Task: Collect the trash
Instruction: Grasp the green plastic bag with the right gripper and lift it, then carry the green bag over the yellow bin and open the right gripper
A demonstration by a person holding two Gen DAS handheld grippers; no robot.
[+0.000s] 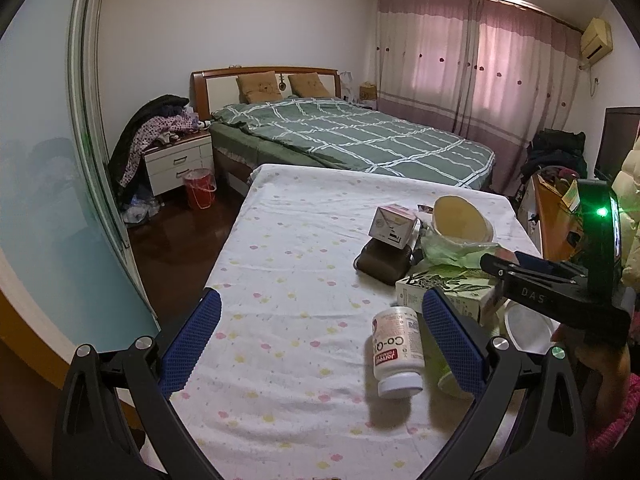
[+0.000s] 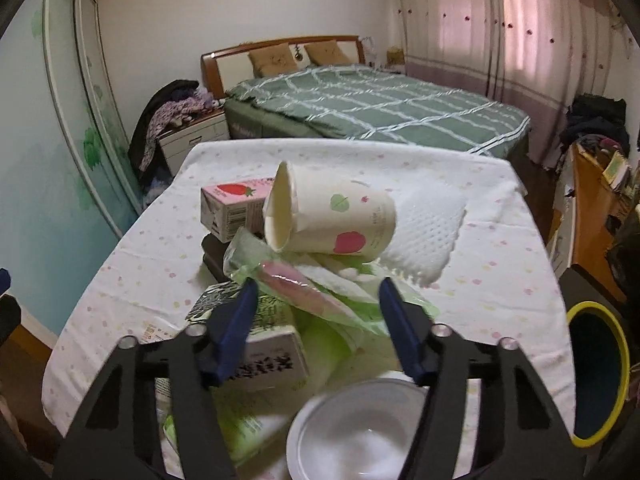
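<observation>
Lying tipped, empty paper cup (image 2: 332, 216), empty white bowl (image 2: 360, 432), capped bottle (image 1: 396, 354)

On my table I count one pill bottle (image 1: 397, 354), one paper cup (image 2: 328, 213), one strawberry carton (image 2: 232, 208), one leaf-print box (image 2: 260, 344), one white bowl (image 2: 360, 432) — and beside the table, one yellow-rimmed bin (image 2: 596, 372).
</observation>
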